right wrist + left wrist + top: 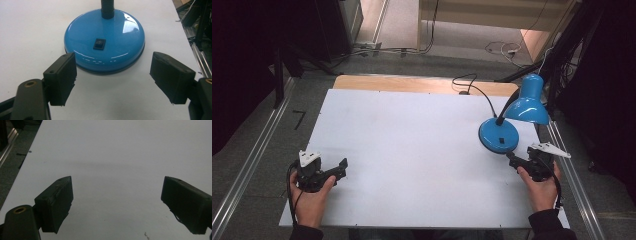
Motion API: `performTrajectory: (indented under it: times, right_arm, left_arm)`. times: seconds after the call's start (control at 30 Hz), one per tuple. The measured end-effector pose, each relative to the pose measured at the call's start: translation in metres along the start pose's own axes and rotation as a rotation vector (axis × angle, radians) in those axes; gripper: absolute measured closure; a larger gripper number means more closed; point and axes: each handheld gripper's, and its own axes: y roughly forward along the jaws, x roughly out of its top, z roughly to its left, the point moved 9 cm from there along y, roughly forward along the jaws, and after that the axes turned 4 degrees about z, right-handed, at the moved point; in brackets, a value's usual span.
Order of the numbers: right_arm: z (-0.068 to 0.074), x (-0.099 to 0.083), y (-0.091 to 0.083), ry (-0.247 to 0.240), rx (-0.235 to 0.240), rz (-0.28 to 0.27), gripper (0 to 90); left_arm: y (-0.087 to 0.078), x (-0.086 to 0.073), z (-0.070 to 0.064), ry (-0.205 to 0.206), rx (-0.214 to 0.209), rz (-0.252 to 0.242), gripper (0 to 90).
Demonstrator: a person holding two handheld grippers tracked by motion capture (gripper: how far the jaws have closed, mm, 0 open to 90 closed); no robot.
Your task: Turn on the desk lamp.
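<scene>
The blue desk lamp [507,125] stands upright on the white surface [412,150], at its far right part, near the right edge. Its round base [105,40] rests flat, with a black rocker switch [99,44] on the top face, turned toward the person. A black flexible neck [107,8] rises from the rear of the base and carries the blue shade [528,102], which hangs over the right rim of the surface. A black cord [474,87] runs from the lamp to the far edge.

The right hand-held gripper [112,77] sits just in front of the base, jaws spread wide, roughly as wide as the base itself, and empty. It is apart from the lamp; no jaw touches it. In the high view it [513,161] points at the near rim of the base.

The left hand-held gripper [117,202] rests at the near left of the surface, well apart from the lamp, jaws wide and holding nothing. In the high view it [339,169] lies low over bare surface.

Assessment: the work is at the approach stage. Nothing is gripped, pressed or displaced. No glow is visible under the shade, so the lamp appears unlit. Contact with the base or switch is, in my judgement, all yet to be done. 1 hand-held gripper is positioned; the other is idle.
</scene>
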Motion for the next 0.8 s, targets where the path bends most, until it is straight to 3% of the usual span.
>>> performTrajectory:
  times: [0.2,0.8]
  right_arm:
    - [0.002,0.004,0.003,-0.007,-0.001,-0.002,20.7]
    - [0.006,0.015,0.021,-0.024,0.015,-0.002,36.6]
  left_arm:
    - [0.000,0.000,0.000,0.000,0.002,-0.001,11.6]
    - [0.000,0.000,0.000,0.001,0.000,0.000,11.6]
